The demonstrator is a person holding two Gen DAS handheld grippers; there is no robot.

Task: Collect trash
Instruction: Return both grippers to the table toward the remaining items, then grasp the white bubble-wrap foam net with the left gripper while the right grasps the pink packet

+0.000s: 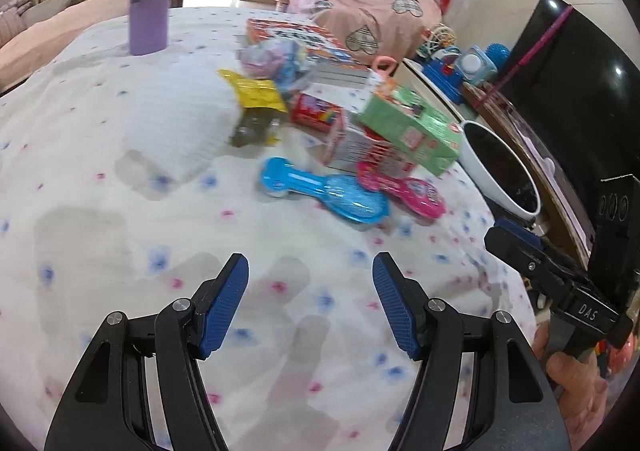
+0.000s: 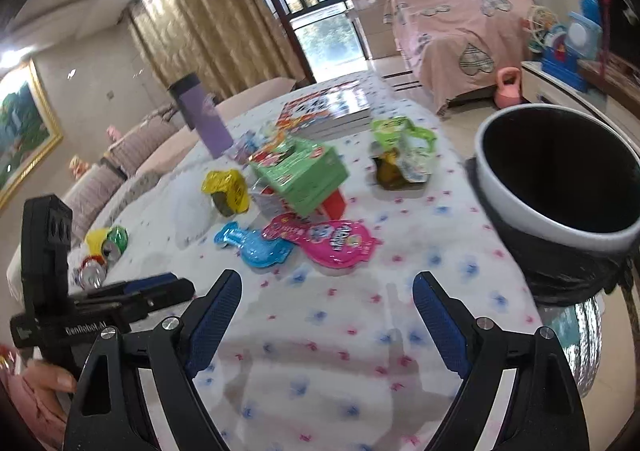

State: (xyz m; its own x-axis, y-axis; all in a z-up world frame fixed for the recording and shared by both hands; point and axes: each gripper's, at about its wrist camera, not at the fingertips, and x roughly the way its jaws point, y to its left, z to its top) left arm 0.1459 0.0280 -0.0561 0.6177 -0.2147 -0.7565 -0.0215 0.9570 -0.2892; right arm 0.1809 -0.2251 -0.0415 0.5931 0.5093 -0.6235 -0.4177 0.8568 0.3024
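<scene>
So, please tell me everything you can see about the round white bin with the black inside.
The round white bin has a smooth, glossy white outer wall and rim, and a dark interior, apparently a black liner bag whose crinkled plastic bunches around its lower part. It is open with no lid, and looks tilted in these views. It stands off the right edge of the flower-print tablecloth. No contents are visible, and neither gripper touches it.

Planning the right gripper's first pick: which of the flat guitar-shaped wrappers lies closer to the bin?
The pink guitar-shaped wrapper. It lies on the side toward the white-rimmed trash bin, while the blue guitar-shaped wrapper lies beyond it, farther from the bin.
</scene>
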